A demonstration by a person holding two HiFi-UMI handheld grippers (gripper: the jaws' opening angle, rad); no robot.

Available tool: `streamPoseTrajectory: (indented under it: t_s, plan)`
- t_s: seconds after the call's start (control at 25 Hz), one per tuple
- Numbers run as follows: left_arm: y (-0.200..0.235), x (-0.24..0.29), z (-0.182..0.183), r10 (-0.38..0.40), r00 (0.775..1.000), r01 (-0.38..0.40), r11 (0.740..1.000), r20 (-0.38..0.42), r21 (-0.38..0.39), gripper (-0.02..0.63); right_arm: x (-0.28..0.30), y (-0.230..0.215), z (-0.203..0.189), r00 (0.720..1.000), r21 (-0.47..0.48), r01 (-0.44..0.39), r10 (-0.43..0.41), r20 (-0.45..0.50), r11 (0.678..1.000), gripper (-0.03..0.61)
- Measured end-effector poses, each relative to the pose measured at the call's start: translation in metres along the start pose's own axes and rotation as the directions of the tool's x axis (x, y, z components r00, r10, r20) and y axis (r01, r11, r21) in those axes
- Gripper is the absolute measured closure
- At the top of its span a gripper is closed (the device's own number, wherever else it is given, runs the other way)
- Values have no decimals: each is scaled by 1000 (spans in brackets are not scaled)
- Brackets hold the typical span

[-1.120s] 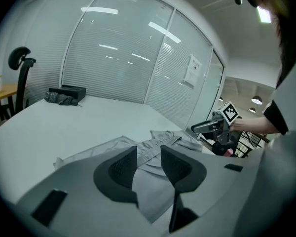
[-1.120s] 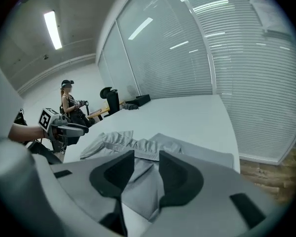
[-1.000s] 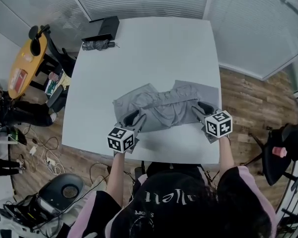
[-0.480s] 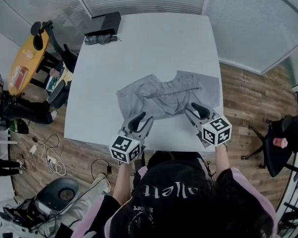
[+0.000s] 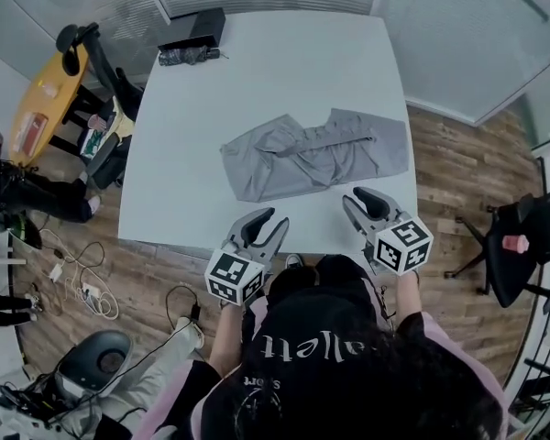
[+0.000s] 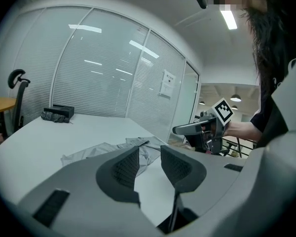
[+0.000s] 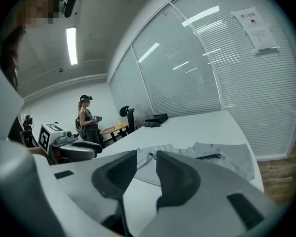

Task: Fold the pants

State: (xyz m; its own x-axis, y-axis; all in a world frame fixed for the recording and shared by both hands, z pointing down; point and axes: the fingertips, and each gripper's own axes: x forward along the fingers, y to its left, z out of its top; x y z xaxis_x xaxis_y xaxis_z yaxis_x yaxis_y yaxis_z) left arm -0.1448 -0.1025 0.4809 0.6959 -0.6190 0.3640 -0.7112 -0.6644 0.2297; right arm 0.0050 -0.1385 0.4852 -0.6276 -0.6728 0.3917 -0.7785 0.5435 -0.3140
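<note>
Ahead of the left gripper [image 5: 272, 221], part-open, and right gripper [image 5: 357, 200], just narrowed — both empty — lie the pants [image 5: 316, 154]. Between folds, seemingly; next, regrasp an edge.

Your black shirt [image 5: 348, 379], this side of the table [image 5: 284, 62], bears pale letters reading roughly "allett"; smaller print below is unclear. The paper notice [image 7: 257, 24] on the wall beside the table is unreadable.
</note>
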Motion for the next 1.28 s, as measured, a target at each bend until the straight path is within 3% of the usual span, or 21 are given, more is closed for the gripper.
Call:
streamPoseTrajectory:
  t_s: [0.2, 0.52, 0.72, 1.28]
  plan:
    - [-11, -8, -12, -29, 1000, 29, 999, -10, 18, 462, -15, 18, -7, 1000, 0, 8, -8, 12, 1000, 463]
    - [-32, -16, 0, -41, 998, 39, 999, 46, 27, 462, -36, 25, -6, 1000, -7, 10, -10, 28, 1000, 506]
    - [-57, -13, -5, -39, 999, 39, 998, 21, 44, 462, -59, 28, -6, 1000, -46, 0, 1, 23, 999, 528]
    - [-161, -30, -18, 3, 999, -4, 999, 39, 35, 477, -143, 42, -46, 992, -51, -122, 124, 21, 991, 535]
